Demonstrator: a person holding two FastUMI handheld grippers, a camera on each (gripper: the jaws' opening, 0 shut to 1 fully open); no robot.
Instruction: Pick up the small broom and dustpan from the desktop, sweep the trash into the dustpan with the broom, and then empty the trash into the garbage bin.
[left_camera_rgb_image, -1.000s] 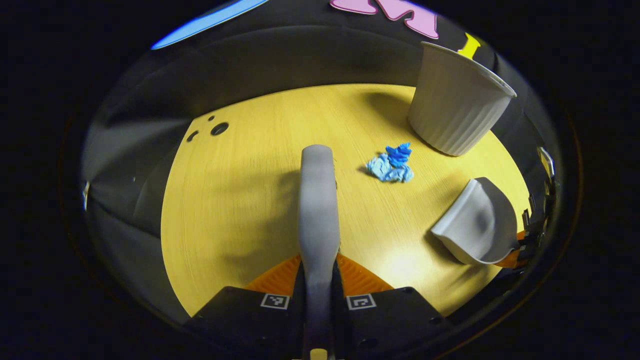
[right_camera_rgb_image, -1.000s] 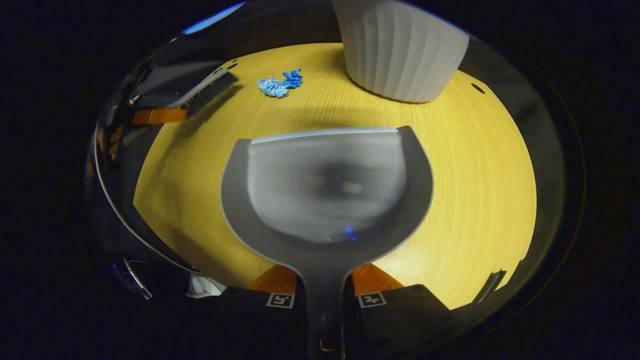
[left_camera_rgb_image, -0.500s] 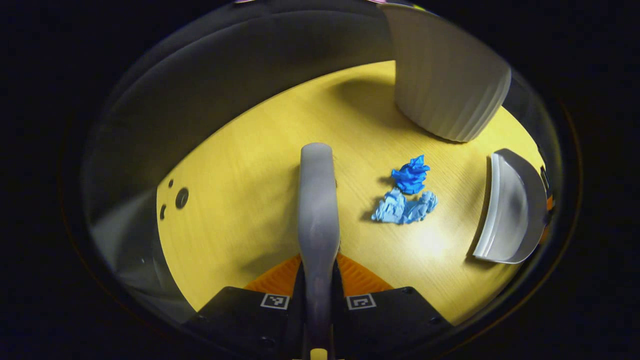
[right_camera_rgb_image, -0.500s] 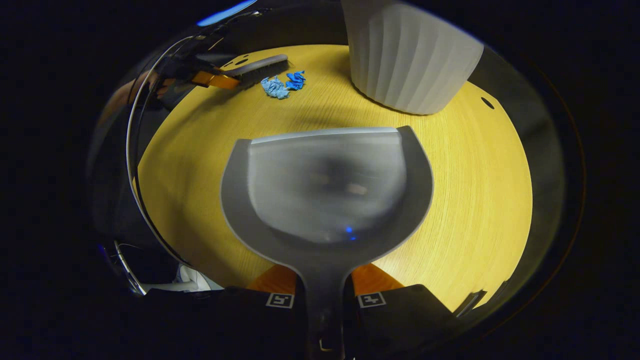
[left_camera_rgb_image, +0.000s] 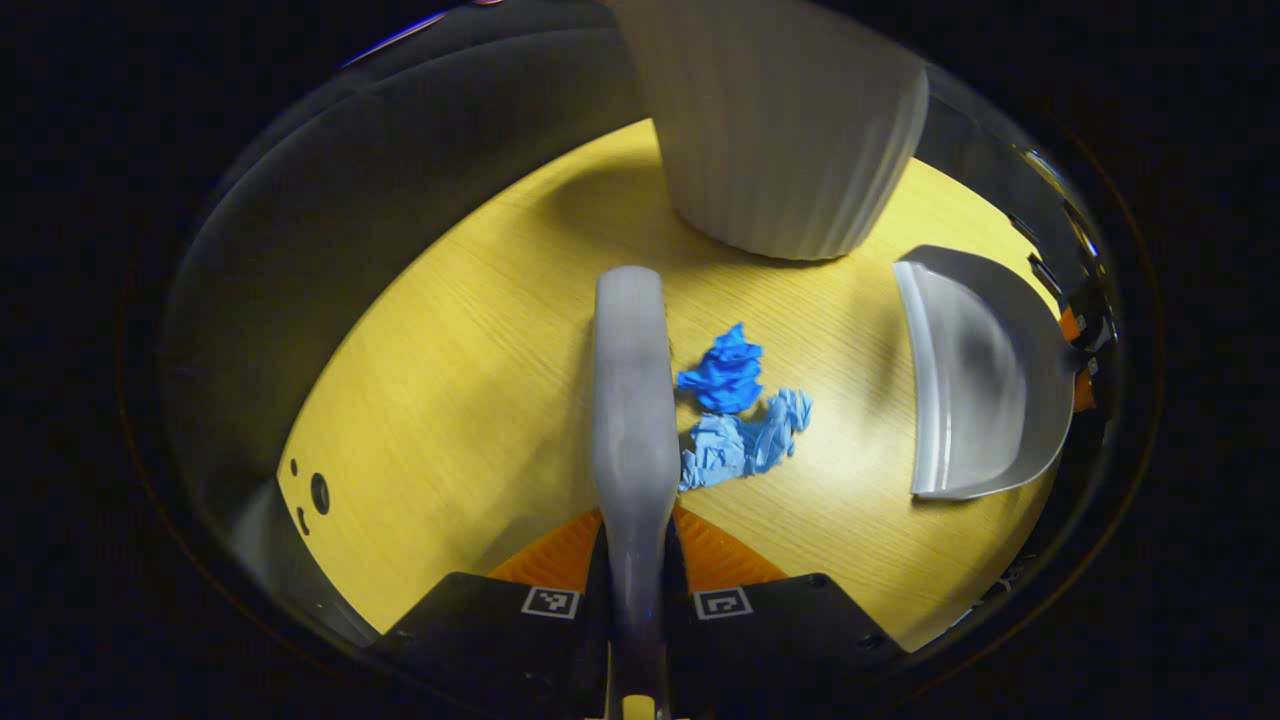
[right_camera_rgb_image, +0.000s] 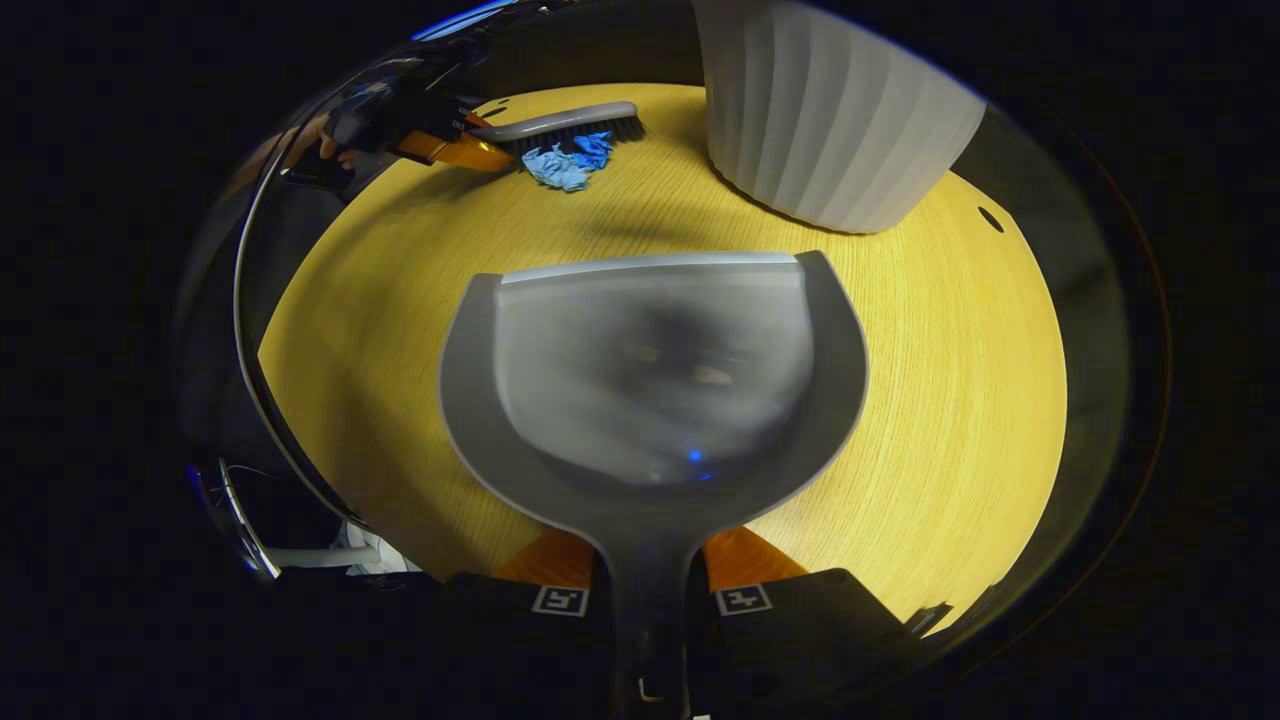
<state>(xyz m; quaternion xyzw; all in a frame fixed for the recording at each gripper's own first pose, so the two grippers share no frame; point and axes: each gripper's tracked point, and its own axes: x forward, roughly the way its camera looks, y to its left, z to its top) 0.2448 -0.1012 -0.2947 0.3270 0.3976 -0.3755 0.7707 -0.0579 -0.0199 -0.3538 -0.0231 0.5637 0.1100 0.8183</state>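
Blue trash (left_camera_rgb_image: 742, 420) just beside left tongs' (left_camera_rgb_image: 636, 560) broom (left_camera_rgb_image: 632, 400).

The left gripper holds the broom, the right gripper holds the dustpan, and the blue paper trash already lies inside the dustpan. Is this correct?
Not quite. The blue paper trash lies on the desktop beside the broom; the dustpan is empty, as the right gripper view shows. The rest is correct.

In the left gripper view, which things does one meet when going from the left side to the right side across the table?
Holes in the table top → broom → blue paper trash → dustpan. The white bin stands farther back, overlapping these, so it is left out.
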